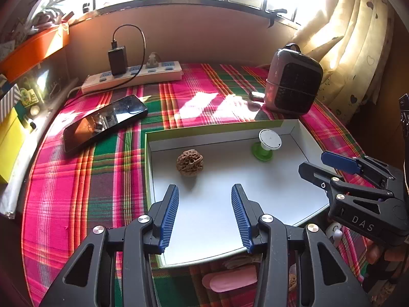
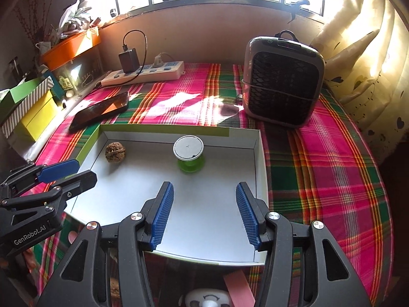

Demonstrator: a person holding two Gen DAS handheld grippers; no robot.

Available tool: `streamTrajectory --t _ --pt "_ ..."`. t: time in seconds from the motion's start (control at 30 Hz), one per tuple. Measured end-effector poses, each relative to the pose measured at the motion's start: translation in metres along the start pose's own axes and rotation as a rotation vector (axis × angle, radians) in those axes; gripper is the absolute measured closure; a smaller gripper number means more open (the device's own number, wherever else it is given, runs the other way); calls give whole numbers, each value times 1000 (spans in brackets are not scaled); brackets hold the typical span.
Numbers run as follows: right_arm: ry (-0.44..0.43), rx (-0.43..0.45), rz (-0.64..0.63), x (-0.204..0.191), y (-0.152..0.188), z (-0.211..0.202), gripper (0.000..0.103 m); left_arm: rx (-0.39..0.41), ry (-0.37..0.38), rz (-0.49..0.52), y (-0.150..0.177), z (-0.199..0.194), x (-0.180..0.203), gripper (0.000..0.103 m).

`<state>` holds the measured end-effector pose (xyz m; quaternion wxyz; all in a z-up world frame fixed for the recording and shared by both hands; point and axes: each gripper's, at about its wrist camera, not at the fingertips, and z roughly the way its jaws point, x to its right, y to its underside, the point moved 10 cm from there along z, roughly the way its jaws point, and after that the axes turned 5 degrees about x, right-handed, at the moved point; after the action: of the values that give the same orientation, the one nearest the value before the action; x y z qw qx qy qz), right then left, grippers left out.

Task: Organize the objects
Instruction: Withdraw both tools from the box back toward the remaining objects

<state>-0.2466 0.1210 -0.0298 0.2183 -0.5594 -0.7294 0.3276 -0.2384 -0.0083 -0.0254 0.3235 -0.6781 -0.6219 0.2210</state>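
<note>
**Both grippers empty above the tray, loose items waiting below**

Left gripper (image 1: 204,215) and right gripper (image 2: 203,213) hang over the white tray (image 2: 258,153), jaws parted, nothing between them. Inside sit a walnut (image 1: 189,162) and a green spool (image 2: 189,153), well apart. The walnut looks round and could roll if nudged; the spool's narrow stem might tip. A pink strip (image 1: 230,280) and another walnut, I think, lie beneath the near edge, half hidden, so a blind reach could catch the tray's rim. The plaid cloth (image 2: 332,179) could bunch up. Phone (image 1: 104,122), power strip (image 1: 133,78) and small heater (image 2: 281,87) sit under a glaring window.
</note>
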Motion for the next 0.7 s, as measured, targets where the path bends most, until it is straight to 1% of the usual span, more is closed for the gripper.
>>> streamTrajectory --t 0.27,0.37,0.5,0.63,0.7 --pt "-3 37 2 2 11 -25 51 43 15 -7 13 -28 3 61" --pt "-7 47 5 2 16 -33 51 29 39 -16 23 -34 6 62" --pt "-11 53 1 1 25 -42 51 24 50 8 40 -44 10 62" --pt "-19 57 -4 -1 34 -49 51 16 88 23 55 -54 18 61" --pt "-18 58 -11 -2 38 -51 51 6 95 29 62 -56 19 62"
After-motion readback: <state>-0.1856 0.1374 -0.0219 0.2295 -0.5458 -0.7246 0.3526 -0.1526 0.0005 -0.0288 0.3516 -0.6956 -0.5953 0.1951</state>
